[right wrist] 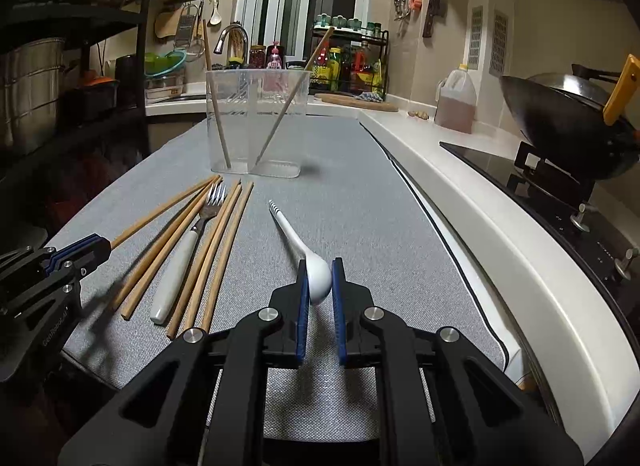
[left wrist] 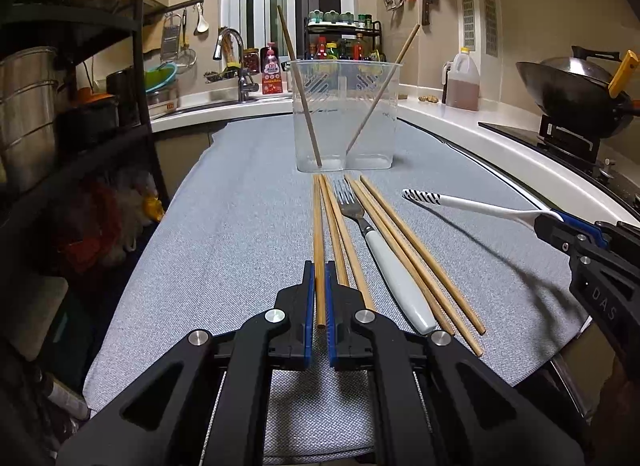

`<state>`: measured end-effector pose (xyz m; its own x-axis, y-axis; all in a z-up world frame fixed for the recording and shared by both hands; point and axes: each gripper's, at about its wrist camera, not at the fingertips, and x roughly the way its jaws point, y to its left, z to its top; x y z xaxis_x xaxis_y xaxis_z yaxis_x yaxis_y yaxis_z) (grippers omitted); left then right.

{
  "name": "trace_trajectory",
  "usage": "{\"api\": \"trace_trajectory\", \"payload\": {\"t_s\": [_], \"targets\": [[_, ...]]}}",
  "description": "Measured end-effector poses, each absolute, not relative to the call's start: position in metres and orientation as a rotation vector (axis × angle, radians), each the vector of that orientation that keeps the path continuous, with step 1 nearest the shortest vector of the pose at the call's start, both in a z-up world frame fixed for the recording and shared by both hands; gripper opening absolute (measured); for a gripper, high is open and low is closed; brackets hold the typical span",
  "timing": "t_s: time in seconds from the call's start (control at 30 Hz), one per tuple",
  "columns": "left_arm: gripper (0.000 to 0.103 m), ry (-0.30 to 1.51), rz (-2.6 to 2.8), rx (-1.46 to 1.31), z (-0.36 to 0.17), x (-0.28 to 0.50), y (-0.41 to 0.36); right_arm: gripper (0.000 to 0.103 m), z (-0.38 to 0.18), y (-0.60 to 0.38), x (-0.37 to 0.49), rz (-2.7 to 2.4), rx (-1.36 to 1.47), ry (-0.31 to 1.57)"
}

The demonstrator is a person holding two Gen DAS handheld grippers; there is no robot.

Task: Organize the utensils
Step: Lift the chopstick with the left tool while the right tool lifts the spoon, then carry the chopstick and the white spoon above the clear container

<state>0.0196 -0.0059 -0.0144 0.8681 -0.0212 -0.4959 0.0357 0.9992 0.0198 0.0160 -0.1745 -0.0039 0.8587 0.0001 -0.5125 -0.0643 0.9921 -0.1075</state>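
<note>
Between the blue pads of the left hand-held gripper (left wrist: 320, 282) sits one chopstick (left wrist: 318, 234), pinched near its blunt end, its length running toward twelve o'clock at the clear holder (left wrist: 346, 113). Gripping so far back probably leaves the whole shaft free to tip over the rim. At three o'clock from it, the right hand-held gripper (right wrist: 319, 280) is closed on the bowl of the white spoon (right wrist: 294, 238), whose striped handle points toward eleven o'clock in the right wrist view and appears raised off the cloth. Holding the bowl would send the handle into the holder first.

Just to the right of the held chopstick, the loose chopsticks (left wrist: 404, 250) lie on the grey cloth (left wrist: 240, 225) roughly parallel, tips toward the holder, with the fork (left wrist: 372, 238) among them, tines forward. That layout looks like a queue, each piece reachable from its near end.

At twelve o'clock the holder stands upright on the tabletop, divided into two compartments, one leaning chopstick in each. Whether the spoon is meant for a particular side cannot be told.
</note>
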Motion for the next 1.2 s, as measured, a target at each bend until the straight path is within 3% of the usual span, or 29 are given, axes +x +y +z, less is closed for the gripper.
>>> {"api": "trace_trajectory", "payload": {"t_s": [1.2], "targets": [[0.005,0.418,-0.056,0.001,0.023,0.008,-0.003,0.011,0.038,-0.175,0.014,0.037,-0.128,0.460]]}}
